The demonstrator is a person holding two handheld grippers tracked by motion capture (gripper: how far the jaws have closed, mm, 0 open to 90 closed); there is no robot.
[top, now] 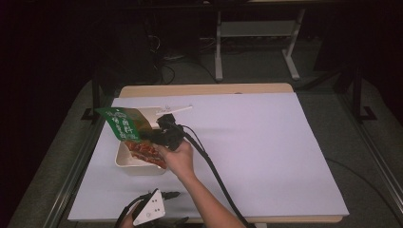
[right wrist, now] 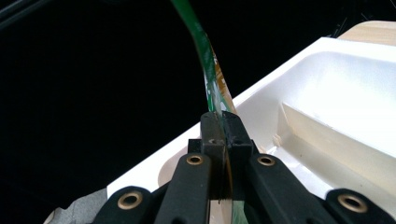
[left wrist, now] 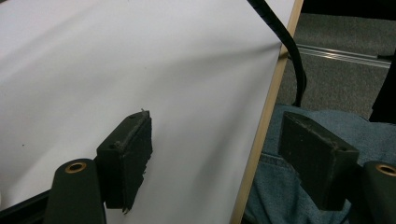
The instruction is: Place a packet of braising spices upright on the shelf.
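Note:
A green packet (top: 124, 122) with white print hangs tilted over the left end of a white food tray (top: 124, 160). My right gripper (top: 146, 136) is shut on its lower edge. In the right gripper view the jaws (right wrist: 223, 116) pinch the thin green packet (right wrist: 203, 60) edge-on above the white tray (right wrist: 327, 70). A red-orange packet (top: 148, 153) lies in the tray. My left gripper (top: 177, 207) rests at the table's near edge under its grey plate. Its jaws (left wrist: 215, 121) stand wide apart with nothing between them.
A white plastic utensil (top: 177, 110) lies on the white paper sheet (top: 266, 152) just beyond the tray. The right gripper's cable (top: 214, 171) trails back across the sheet. The wooden table edge (left wrist: 261, 140) and a person's jeans (left wrist: 280, 191) lie under the left gripper.

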